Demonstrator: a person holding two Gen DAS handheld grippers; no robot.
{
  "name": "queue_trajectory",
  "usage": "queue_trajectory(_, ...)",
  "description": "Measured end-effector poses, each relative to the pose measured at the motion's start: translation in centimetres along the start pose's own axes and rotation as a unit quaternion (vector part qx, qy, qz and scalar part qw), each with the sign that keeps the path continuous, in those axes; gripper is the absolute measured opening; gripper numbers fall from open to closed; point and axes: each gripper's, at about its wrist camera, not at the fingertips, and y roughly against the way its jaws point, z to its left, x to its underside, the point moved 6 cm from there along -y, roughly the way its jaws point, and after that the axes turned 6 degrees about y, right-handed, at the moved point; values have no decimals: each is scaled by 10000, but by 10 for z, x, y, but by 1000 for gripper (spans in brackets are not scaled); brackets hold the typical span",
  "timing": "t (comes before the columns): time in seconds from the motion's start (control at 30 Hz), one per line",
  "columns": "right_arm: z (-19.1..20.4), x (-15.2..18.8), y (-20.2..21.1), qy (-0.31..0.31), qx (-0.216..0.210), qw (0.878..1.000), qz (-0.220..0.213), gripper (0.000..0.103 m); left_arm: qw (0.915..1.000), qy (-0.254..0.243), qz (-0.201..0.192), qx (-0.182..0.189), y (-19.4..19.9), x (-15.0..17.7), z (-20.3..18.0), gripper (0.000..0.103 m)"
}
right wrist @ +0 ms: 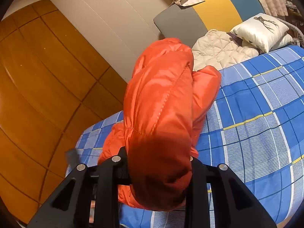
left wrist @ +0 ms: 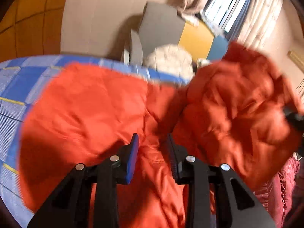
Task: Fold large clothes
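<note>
Orange puffer jacket (right wrist: pixel 159 102) — glossy, quilted — bunched in right claw (right wrist: pixel 159 163).

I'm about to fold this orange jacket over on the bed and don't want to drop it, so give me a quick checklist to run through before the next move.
1. Right gripper shut on the orange jacket: ok, fabric bunched between its fingers.
2. Left gripper holding fabric: not ok, jaws apart above the jacket.
3. Jacket body resting on the blue plaid bedspread: ok.
4. Lifted part free of the cream quilt: cannot tell.
5. Jacket lying flat: not ok, bunched; left view blurred.
</note>
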Motion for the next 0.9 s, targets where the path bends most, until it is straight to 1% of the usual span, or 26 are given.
queue_trajectory(0.03,4,0,0,67,28,10000,-1,28,9999,17,-135,-24,14,-4,8,29)
queue_trajectory(0.13,18,-1,-1,301,132,9995,26,28,9983,178,-457,-307,43,-12,42,29)
queue_trajectory(0.17,21,-1,-2,367,162,9992,34,28,9970,318,-550,-453,52,-15,59,29)
queue_trajectory(0.23,31,-1,-5,549,276,9981,64,28,9936,555,-638,-744,62,-17,89,29)
queue_trajectory(0.3,41,-2,-8,736,394,9965,82,28,9912,833,-488,-904,61,-14,118,29)
queue_trajectory(0.37,55,-3,-12,998,572,9933,100,28,9908,991,-301,-868,56,-3,133,28)
queue_trajectory(0.4,65,-3,-15,1197,705,9902,124,28,9910,1060,-197,-792,51,2,137,26)
queue_trajectory(0.53,104,4,-34,1894,952,9769,286,28,9926,1093,-5,-529,38,17,140,24)
queue_trajectory(0.57,112,6,-38,2023,968,9740,322,28,9927,1124,11,-432,38,21,138,23)
queue_trajectory(0.67,142,18,-56,2489,1015,9622,449,28,9923,1224,72,-162,33,21,136,20)
queue_trajectory(0.73,162,31,-72,2784,996,9537,553,28,9928,1187,113,-107,31,21,138,19)
queue_trajectory(0.9,195,65,-104,3287,943,9365,774,28,9937,1098,202,28,32,21,139,19)
